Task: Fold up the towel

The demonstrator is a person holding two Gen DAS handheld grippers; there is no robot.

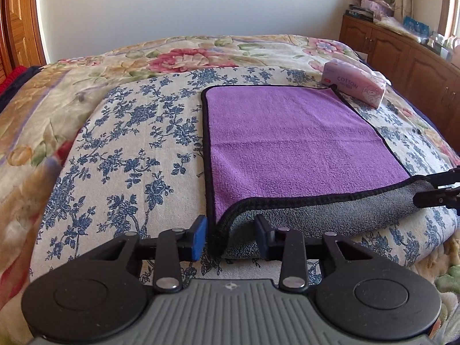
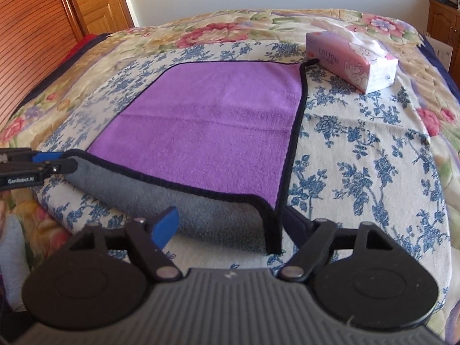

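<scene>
A purple towel (image 1: pixel 287 141) with a grey underside and black trim lies flat on the bed; it also shows in the right wrist view (image 2: pixel 207 120). Its near edge is rolled up, grey side showing. My left gripper (image 1: pixel 231 234) is open, its fingers straddling the near left corner of the towel. My right gripper (image 2: pixel 230 227) is open around the near right corner. Each gripper shows at the edge of the other's view: the right one (image 1: pixel 437 189) and the left one (image 2: pixel 43 164), both at the lifted grey edge.
A pink tissue pack (image 1: pixel 355 84) lies at the towel's far right corner, also in the right wrist view (image 2: pixel 350 60). The bed has a blue-flowered cloth (image 1: pixel 129 149) over a floral quilt. A wooden cabinet (image 1: pixel 402 49) stands at the right, a wooden door (image 2: pixel 43 28) at the left.
</scene>
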